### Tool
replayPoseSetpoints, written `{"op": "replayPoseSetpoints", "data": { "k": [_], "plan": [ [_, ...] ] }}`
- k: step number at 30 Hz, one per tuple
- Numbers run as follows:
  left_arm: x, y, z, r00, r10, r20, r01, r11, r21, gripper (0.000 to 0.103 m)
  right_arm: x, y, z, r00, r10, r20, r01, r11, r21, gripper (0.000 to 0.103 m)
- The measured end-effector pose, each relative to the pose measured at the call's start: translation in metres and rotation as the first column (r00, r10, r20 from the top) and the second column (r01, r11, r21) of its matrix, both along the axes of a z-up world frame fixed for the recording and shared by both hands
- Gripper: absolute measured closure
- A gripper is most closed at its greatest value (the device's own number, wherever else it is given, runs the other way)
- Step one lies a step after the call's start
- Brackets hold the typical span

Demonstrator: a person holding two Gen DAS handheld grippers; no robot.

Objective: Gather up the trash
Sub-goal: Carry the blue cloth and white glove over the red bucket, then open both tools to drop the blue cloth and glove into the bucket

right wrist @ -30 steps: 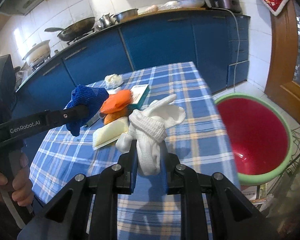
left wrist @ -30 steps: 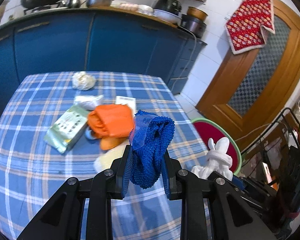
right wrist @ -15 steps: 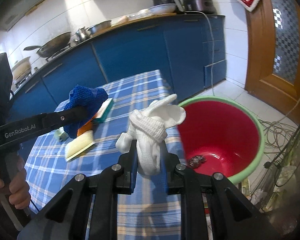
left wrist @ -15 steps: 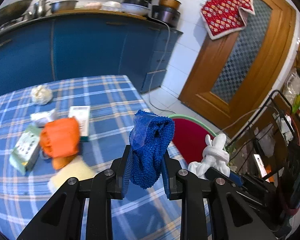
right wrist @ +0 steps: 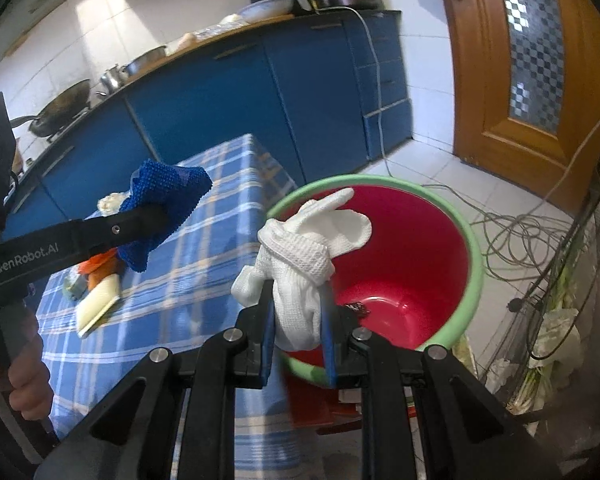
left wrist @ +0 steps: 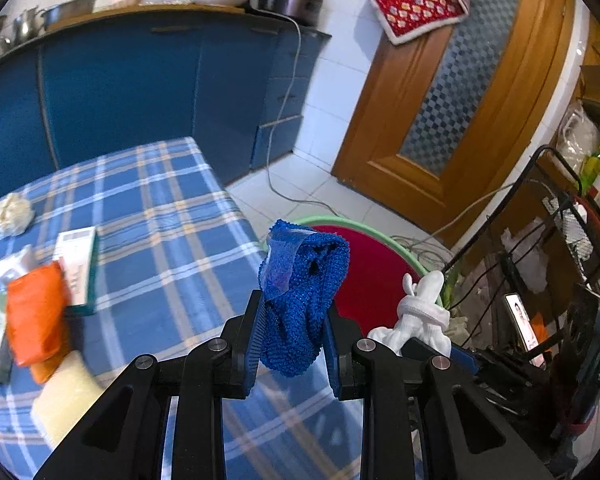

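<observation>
Over the worktop's (left wrist: pixel 172 216) edge, the left claw (left wrist: pixel 292 340) grips a blue cloth (left wrist: pixel 300 296), and beside it the right claw (right wrist: pixel 298 320) pinches a white glove (right wrist: pixel 304 264) just above the near rim of the red bin (right wrist: pixel 420 248), which stands on the floor. Both loads look midway through the carry to the bin. Next, each claw needs to be over the bin's mouth before letting go. More trash, including an orange packet (left wrist: pixel 36 312), lies on the worktop.
</observation>
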State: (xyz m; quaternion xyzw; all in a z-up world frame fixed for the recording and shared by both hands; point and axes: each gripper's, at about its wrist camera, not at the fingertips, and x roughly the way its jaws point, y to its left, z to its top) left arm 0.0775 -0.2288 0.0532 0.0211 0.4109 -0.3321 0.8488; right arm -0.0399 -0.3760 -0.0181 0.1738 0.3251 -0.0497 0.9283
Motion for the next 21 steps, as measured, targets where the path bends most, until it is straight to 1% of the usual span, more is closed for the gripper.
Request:
{"op": "replayPoseSetpoints", "data": {
  "k": [11, 14, 18, 21],
  "plan": [
    [0.018, -0.044, -0.034, 0.997, -0.044, -0.068, 0.047, 0.998, 0.043, 0.076, 0.014, -0.027, -0.029, 0.997, -0.039, -0.070, 0.041, 0.999, 0.028, 0.080],
    [0.020, -0.050, -0.039, 0.996, -0.049, -0.076, 0.053, 0.997, 0.048, 0.074, 0.015, -0.031, -0.033, 0.996, -0.042, -0.078, 0.045, 0.998, 0.036, 0.077],
    [0.021, -0.053, -0.041, 0.996, -0.051, -0.072, 0.055, 0.997, 0.052, 0.059, 0.014, -0.035, -0.036, 0.996, -0.047, -0.078, 0.051, 0.997, 0.050, 0.075],
    [0.021, -0.052, -0.039, 0.997, -0.050, -0.064, 0.054, 0.997, 0.051, 0.055, 0.014, -0.036, -0.036, 0.996, -0.053, -0.076, 0.057, 0.997, 0.055, 0.070]
  ]
}}
